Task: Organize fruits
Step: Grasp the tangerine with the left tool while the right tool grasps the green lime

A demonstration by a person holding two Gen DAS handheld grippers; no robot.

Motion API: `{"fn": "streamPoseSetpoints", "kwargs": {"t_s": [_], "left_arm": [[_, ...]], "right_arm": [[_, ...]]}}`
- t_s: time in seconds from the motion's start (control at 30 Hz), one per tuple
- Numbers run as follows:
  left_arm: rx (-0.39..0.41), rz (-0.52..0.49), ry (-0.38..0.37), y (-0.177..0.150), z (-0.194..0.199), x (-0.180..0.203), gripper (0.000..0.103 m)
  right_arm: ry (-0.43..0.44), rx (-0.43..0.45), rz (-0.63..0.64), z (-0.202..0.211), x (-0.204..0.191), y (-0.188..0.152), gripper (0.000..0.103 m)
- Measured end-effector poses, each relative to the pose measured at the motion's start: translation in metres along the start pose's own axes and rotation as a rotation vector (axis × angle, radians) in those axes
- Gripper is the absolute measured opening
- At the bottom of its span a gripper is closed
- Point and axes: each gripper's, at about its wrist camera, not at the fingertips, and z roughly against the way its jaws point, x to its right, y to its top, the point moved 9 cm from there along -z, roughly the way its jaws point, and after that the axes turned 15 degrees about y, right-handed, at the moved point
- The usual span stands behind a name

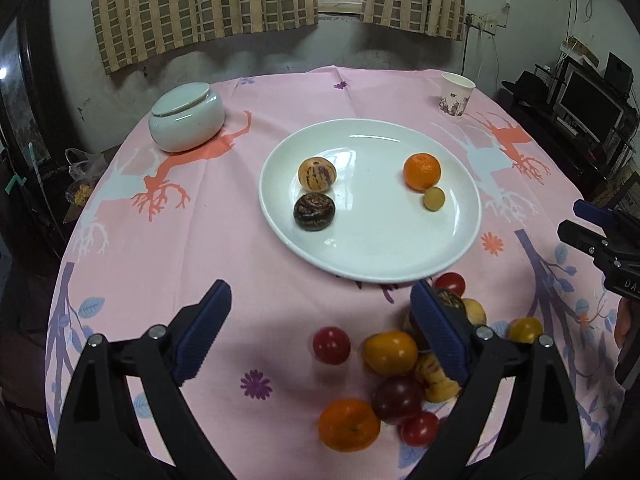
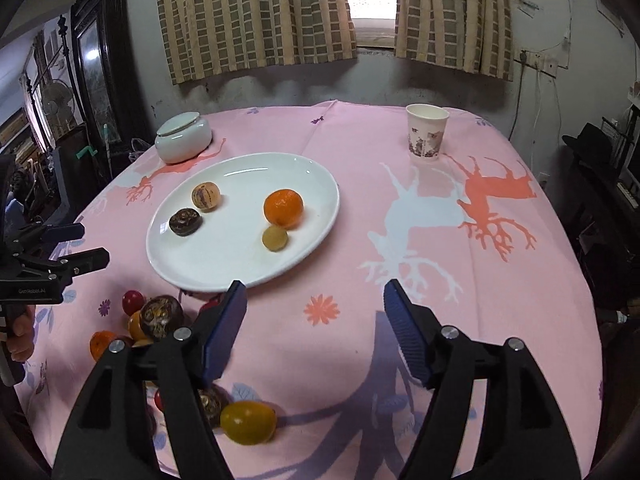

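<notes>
A white plate [image 1: 400, 256] [image 2: 224, 268] holds a striped tan fruit [image 1: 317, 174] [image 2: 205, 196], a dark brown fruit [image 1: 314, 211] [image 2: 185, 221], an orange [image 1: 421, 171] [image 2: 283, 208] and a small yellow fruit [image 1: 434, 199] [image 2: 275, 238]. A loose pile of several fruits [image 1: 390, 376] [image 2: 152, 320] lies on the pink cloth near the plate's front edge. My left gripper [image 1: 320, 312] is open and empty above the cloth, beside the pile. My right gripper [image 2: 314, 308] is open and empty, right of the pile.
A white lidded jar [image 1: 186, 118] [image 2: 183, 139] stands at the back left. A paper cup [image 1: 456, 94] [image 2: 426, 132] stands at the back right. The round table's edges fall away on both sides; dark furniture stands beyond.
</notes>
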Motion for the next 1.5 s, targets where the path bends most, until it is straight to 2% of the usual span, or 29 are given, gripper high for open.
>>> {"fn": "streamPoseSetpoints", "kwargs": {"t_s": [0.13, 0.27, 0.37, 0.43, 0.53, 0.7, 0.9, 1.2, 1.27, 1.33, 1.43, 1.5], "left_arm": [[0.027, -0.031, 0.023, -0.021, 0.015, 0.001, 0.096], [0.037, -0.124, 0.053, -0.05, 0.02, 0.006, 0.096], [0.03, -0.144, 0.046, -0.071, 0.019, 0.004, 0.096], [0.011, -0.151, 0.035, -0.084, 0.015, 0.003, 0.096], [-0.008, -0.159, 0.032, -0.099, 0.008, -0.001, 0.096], [-0.036, -0.162, 0.019, -0.108, -0.001, 0.0, 0.096], [-0.058, -0.132, -0.007, -0.113, -0.004, 0.004, 0.096], [-0.08, -0.129, -0.01, -0.114, -0.019, 0.017, 0.095], [-0.077, -0.131, -0.02, -0.114, -0.02, 0.019, 0.088], [-0.101, -0.144, -0.066, -0.117, -0.023, 0.025, 0.049], [-0.1, -0.14, -0.063, -0.114, -0.023, 0.026, 0.045], [-0.103, -0.146, -0.059, -0.114, -0.023, 0.026, 0.045]], "right_arm": [[0.009, 0.009, 0.014, 0.016, -0.014, -0.023, 0.072], [0.022, -0.011, 0.039, 0.019, -0.024, -0.042, 0.072], [0.055, 0.017, -0.009, 0.025, -0.022, -0.047, 0.072], [0.096, 0.016, -0.062, 0.025, -0.021, -0.052, 0.072], [0.112, 0.008, -0.084, 0.023, -0.023, -0.058, 0.072], [0.139, 0.017, -0.07, 0.022, -0.035, -0.064, 0.073], [0.116, -0.1, -0.085, 0.002, -0.045, -0.089, 0.073], [0.087, -0.181, -0.082, -0.01, -0.05, -0.113, 0.072], [0.105, -0.185, -0.072, -0.012, -0.054, -0.114, 0.072], [0.13, -0.189, -0.064, -0.015, -0.057, -0.116, 0.072], [0.175, -0.211, -0.069, -0.024, -0.058, -0.121, 0.073], [0.159, -0.216, -0.086, -0.026, -0.053, -0.122, 0.073]]}}
